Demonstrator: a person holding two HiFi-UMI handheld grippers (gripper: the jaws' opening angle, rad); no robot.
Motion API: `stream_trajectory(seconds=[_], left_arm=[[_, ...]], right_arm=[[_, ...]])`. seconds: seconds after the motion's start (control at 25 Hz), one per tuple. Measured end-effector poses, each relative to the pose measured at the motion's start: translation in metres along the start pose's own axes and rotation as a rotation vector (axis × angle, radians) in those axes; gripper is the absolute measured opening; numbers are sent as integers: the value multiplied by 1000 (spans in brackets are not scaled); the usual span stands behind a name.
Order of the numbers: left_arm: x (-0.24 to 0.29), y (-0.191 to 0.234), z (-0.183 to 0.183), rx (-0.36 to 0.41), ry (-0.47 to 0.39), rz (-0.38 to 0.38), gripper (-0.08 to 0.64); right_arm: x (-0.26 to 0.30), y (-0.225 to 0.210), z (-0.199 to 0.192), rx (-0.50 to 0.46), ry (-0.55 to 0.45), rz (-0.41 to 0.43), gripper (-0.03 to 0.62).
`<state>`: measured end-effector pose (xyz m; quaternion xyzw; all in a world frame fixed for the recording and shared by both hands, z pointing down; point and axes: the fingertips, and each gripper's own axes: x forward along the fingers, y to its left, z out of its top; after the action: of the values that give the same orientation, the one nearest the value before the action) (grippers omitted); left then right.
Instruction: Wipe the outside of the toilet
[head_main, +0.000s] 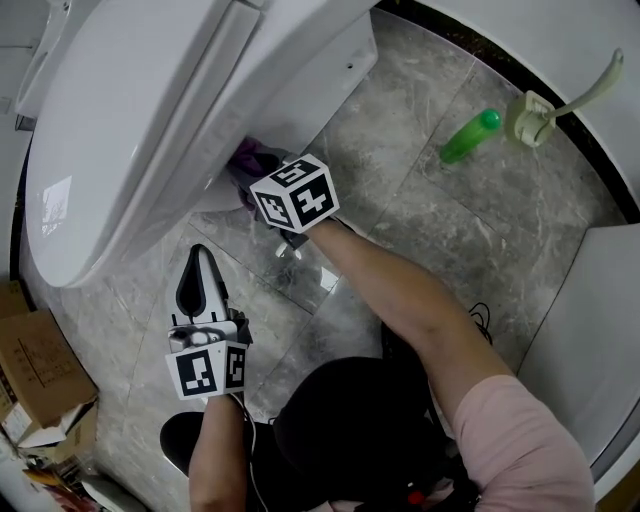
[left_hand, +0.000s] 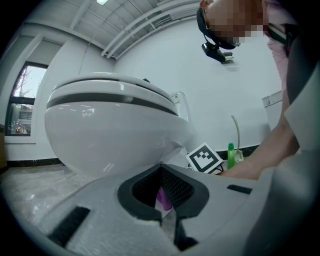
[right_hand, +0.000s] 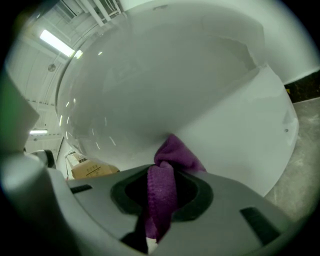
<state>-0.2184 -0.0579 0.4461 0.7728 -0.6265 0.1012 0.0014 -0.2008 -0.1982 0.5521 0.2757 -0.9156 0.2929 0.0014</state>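
The white toilet fills the upper left of the head view, lid down; its bowl looms in the left gripper view. My right gripper reaches under the bowl's side and is shut on a purple cloth. In the right gripper view the cloth runs through the right gripper and its bunched end presses on the bowl's underside. My left gripper hovers low over the floor in front of the bowl, pointing at it, shut and empty.
A green bottle lies on the grey marble floor at the back right, beside a toilet brush holder. A cardboard box stands at the left. A white curved wall borders the right. My knees fill the bottom.
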Motion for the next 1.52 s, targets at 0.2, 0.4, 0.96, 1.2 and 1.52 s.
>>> stream_trajectory(seconds=[0.2, 0.4, 0.96, 1.2, 1.52], left_arm=[[-13, 12, -1, 12, -1, 19, 3], [-25, 23, -2, 10, -4, 45, 3], [-56, 54, 4, 24, -4, 101, 3], [-49, 37, 11, 26, -22, 64, 3], [-25, -7, 25, 39, -30, -23, 3]], right_arm=[[8, 17, -12, -13, 15, 24, 78], [19, 41, -29, -12, 47, 72, 77], [36, 166, -67, -133, 216, 466, 80], [10, 152, -59, -157, 227, 474, 80], [-31, 80, -33, -161, 186, 352, 81]])
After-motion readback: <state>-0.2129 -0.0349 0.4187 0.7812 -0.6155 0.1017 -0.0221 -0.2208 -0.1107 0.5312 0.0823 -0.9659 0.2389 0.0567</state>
